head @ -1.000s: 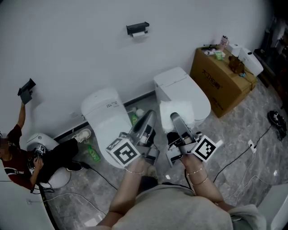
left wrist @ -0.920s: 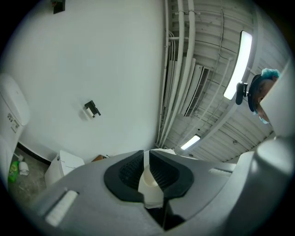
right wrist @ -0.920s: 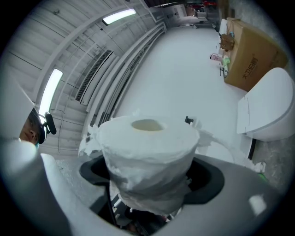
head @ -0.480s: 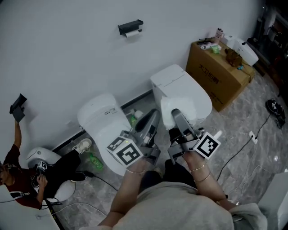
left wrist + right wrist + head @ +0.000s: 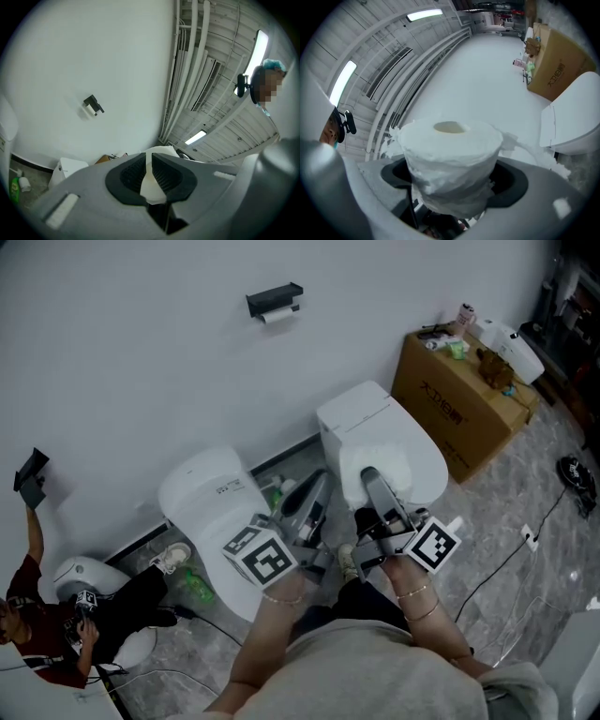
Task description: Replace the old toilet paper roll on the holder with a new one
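A black holder (image 5: 275, 298) hangs high on the white wall with the old roll (image 5: 280, 315) under it; it shows small and far off in the left gripper view as the holder (image 5: 93, 105). My right gripper (image 5: 371, 478) is shut on a new white toilet paper roll (image 5: 450, 154), which stands upright between the jaws of the right gripper (image 5: 452, 177); this roll (image 5: 380, 461) also shows in the head view. My left gripper (image 5: 316, 482) is shut on a thin piece of white tissue (image 5: 151, 183), pinched between the pads of the left gripper (image 5: 151, 161). Both grippers are held over the toilets, well below the holder.
Two white toilets (image 5: 208, 498) (image 5: 370, 418) stand against the wall below the holder. A cardboard box (image 5: 459, 399) with small items on top is at the right. A person (image 5: 56, 634) sits on the floor at the left. Green bottles (image 5: 195, 570) and cables lie on the marble floor.
Both grippers have moved forward together toward the wall and toilets, keeping their grips. The person at the left has lowered the raised arm a little.
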Available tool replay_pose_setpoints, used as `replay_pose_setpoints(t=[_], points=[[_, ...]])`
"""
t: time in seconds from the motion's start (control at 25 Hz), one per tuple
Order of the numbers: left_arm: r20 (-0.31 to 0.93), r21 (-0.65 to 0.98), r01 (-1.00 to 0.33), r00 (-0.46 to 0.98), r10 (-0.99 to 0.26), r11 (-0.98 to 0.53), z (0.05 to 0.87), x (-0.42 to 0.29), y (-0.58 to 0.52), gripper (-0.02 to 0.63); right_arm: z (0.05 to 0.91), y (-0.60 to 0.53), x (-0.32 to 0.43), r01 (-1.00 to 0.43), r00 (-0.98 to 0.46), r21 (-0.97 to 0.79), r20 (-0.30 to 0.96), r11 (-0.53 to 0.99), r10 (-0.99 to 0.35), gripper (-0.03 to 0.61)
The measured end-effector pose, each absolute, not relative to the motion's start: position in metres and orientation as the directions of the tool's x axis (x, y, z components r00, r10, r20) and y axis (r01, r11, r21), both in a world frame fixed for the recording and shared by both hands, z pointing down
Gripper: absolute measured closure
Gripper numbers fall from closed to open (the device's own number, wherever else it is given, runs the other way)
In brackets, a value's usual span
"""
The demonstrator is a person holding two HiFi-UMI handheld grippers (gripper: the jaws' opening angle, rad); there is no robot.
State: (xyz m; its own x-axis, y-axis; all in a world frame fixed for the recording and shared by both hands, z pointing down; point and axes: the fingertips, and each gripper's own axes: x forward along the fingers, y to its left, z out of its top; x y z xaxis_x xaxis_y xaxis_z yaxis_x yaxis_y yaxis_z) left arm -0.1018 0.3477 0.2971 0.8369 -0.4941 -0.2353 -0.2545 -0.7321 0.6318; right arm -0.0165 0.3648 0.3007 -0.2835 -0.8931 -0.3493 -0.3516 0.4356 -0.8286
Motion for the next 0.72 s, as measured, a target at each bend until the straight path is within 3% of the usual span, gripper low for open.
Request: replay_pose_setpoints(t=[0.72], points=[[-0.247, 0.651, -0.337, 0.753, -0.610, -0.680, 0.290, -0.013, 0.128, 0.580, 0.296, 0.142, 0.077, -0.310, -0.383, -0.823, -0.349, 0.475, -0.855, 0.131]])
